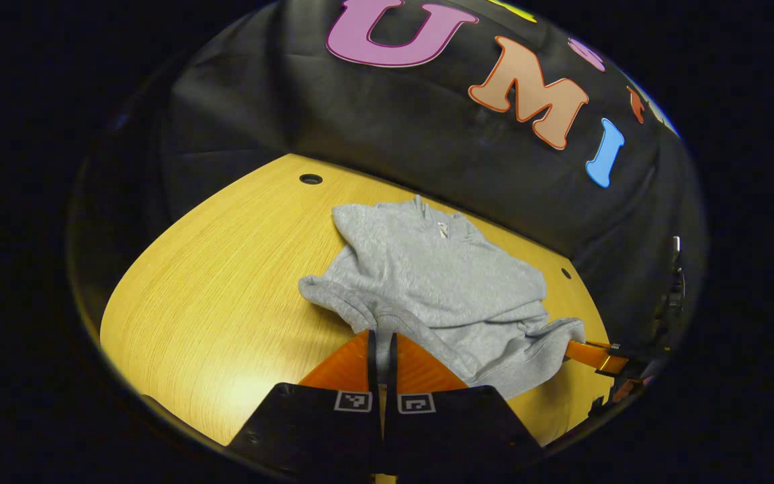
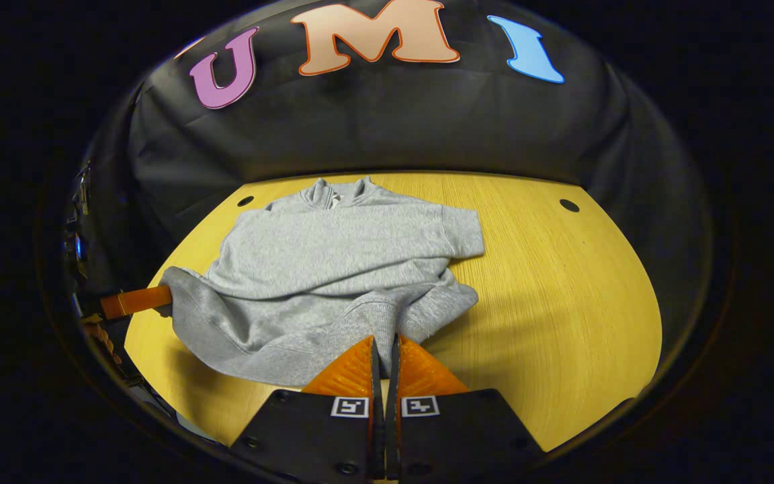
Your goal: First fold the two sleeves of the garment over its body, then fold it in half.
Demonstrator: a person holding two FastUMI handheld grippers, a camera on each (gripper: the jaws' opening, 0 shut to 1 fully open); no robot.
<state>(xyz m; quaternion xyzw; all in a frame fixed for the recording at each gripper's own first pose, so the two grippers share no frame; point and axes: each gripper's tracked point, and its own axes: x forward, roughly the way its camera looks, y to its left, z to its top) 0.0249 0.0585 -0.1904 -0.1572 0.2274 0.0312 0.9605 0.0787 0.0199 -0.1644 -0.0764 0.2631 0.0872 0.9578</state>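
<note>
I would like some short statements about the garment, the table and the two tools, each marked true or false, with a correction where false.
1. The garment is grey. True.
2. It lies on a wooden table. True.
3. The garment hangs from the black cloth wall. False: it lies on the table, in front of the wall.
4. The left tool is wide open and far from the garment. False: its fingers are close together at the garment's near hem.
5. The right tool is closed on the garment's near edge. True.
6. The collar points toward the tools. False: it lies at the far side, near the wall.
</note>
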